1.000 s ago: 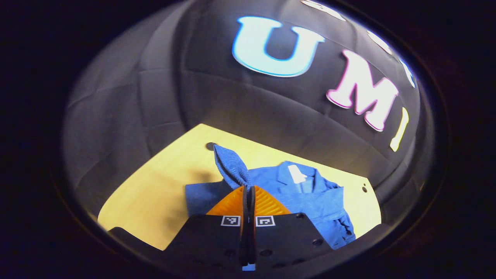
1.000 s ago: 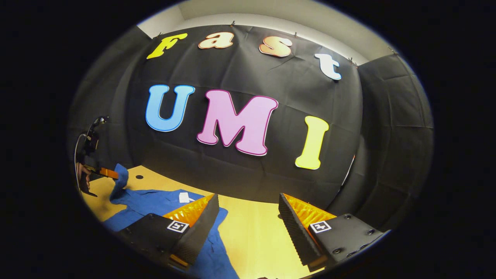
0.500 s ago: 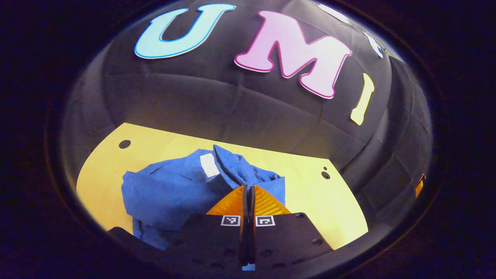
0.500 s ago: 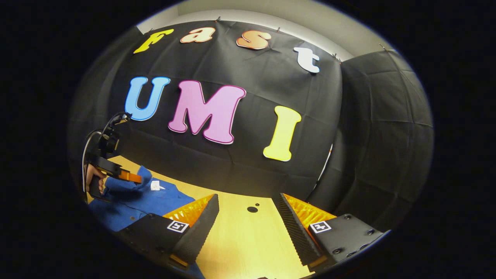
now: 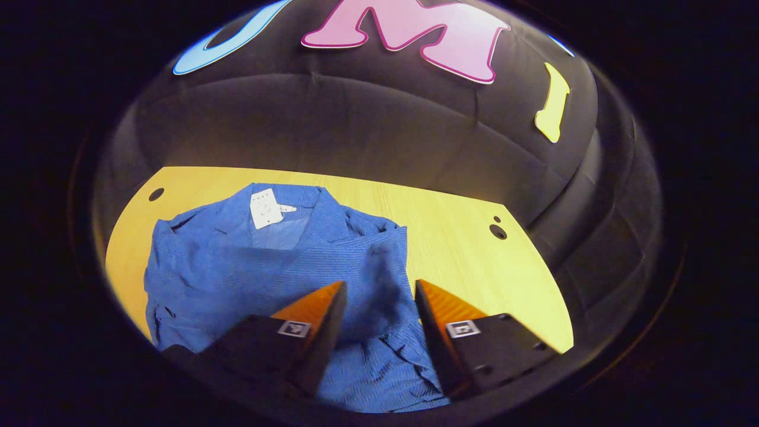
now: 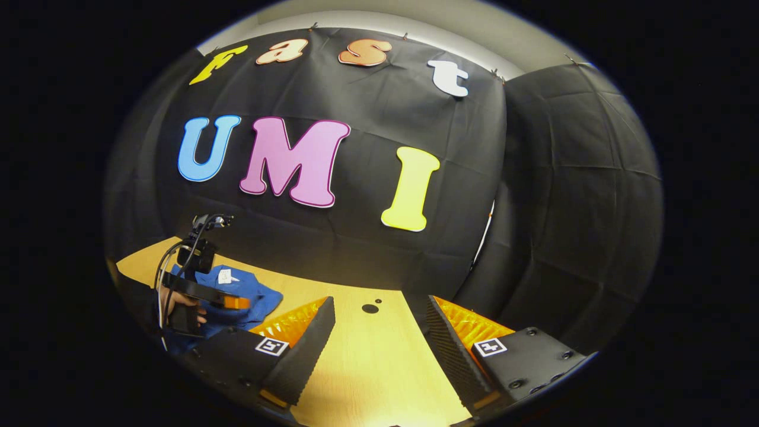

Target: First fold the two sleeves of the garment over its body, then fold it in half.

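The blue garment (image 5: 225, 267) lies spread on the pale wooden table (image 5: 468, 255), collar and white label (image 5: 265, 207) toward the back wall. One sleeve (image 5: 385, 261) lies folded across its body. My left gripper (image 5: 379, 284) hovers open just above that sleeve, cloth showing between the fingers but not pinched. My right gripper (image 6: 379, 302) is open over bare table, off to the right of the garment (image 6: 255, 293). In the right gripper view the left gripper (image 6: 234, 302) and the hand (image 6: 178, 303) holding it show at the left, over the cloth.
The table (image 6: 367, 362) has small dark holes near its back edge (image 5: 498, 231) (image 5: 156, 194) (image 6: 370, 308). The black cloth wall rises directly behind the table. Bare wood stretches to the right of the garment.
The left gripper carried the sleeve rightward over the garment's body, then opened and let it drop there. The right gripper stayed open and turned a little to the right.
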The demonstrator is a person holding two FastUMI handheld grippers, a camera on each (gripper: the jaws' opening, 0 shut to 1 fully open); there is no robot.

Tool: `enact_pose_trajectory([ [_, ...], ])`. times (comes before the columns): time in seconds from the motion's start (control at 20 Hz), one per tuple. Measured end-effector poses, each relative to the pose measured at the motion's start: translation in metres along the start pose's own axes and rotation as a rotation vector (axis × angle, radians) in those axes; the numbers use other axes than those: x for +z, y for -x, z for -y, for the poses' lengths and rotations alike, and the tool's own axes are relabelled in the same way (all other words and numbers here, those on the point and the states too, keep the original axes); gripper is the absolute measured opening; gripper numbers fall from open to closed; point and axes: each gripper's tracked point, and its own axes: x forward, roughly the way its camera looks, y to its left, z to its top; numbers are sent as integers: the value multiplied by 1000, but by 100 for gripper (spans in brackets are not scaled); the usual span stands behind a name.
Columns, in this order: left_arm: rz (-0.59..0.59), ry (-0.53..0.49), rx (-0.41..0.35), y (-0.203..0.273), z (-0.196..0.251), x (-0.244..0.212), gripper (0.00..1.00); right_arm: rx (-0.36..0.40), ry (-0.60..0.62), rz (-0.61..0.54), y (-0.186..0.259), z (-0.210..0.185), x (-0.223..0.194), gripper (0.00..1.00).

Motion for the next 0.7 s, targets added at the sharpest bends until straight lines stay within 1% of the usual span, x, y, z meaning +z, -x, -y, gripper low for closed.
enact_pose_trajectory([
  [0.05, 8, 8, 3, 7, -2, 0, 87, 9, -14, -15, 1, -5, -5, 97],
  [0.1, 21, 16, -1, 9, -3, 1, 85, 22, -29, -29, 2, -11, -9, 97],
  [0.15, 44, 23, -12, 18, -3, 5, 85, 37, -38, -38, 4, -20, -11, 96],
  [0.25, 126, 30, -59, 43, -3, 20, 85, 69, -49, -50, 10, -39, -16, 97],
  [0.35, 220, 42, -103, 77, -11, 33, 85, 110, -64, -88, 17, -63, -27, 96],
  [0.4, 260, 44, -93, 95, -23, 38, 82, 125, -68, -105, 21, -74, -31, 96],
  [0.45, 296, 40, -58, 114, -38, 40, 85, 132, -74, -133, 26, -83, -37, 98],
  [0.55, 358, 12, 4, 159, -71, 44, 85, 141, -99, -177, 38, -98, -47, 98],
  [0.6, 376, -11, 18, 183, -82, 42, 85, 132, -108, -205, 44, -101, -53, 97],
  [0.7, 376, -70, 28, 223, -103, 26, 84, 100, -118, -256, 59, -103, -67, 98],
])
